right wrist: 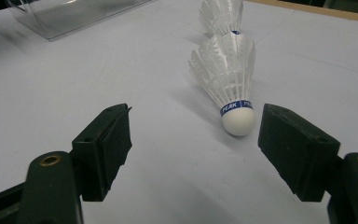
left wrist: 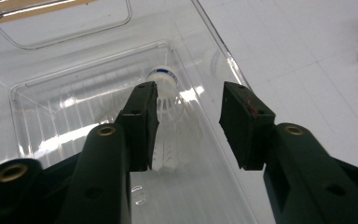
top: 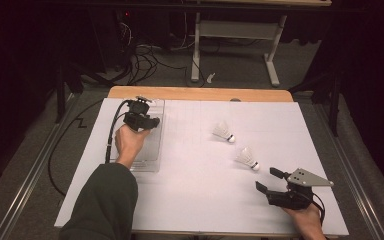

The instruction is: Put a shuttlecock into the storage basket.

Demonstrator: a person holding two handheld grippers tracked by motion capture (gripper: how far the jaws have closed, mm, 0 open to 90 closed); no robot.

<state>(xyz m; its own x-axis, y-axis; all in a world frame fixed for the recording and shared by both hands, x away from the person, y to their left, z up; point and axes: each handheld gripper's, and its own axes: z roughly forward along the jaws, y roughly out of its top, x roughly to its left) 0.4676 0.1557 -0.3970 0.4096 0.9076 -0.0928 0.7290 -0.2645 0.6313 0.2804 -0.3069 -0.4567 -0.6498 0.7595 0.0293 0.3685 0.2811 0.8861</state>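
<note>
A clear plastic box (top: 149, 161) lies at the table's left. My left gripper (top: 147, 120) hovers over it, pointing down inside. In the left gripper view a white shuttlecock (left wrist: 167, 95) with a blue band lies in the box (left wrist: 42, 88), right beside one pad; the left gripper (left wrist: 191, 109) is open. Two more shuttlecocks lie on the white sheet, one (top: 224, 132) farther and one (top: 246, 158) nearer. My right gripper (top: 265, 178) stands open just short of the nearer shuttlecock (right wrist: 228, 79), whose cork points at the gap of the right gripper (right wrist: 196, 135). The farther shuttlecock (right wrist: 221, 14) lies behind it.
The white sheet (top: 195, 190) covers most of the wooden table (top: 200, 93). A flat clear lid panel (left wrist: 65, 25) lies beyond the box. Cables (top: 145, 65) and a table frame (top: 235, 50) are on the floor behind.
</note>
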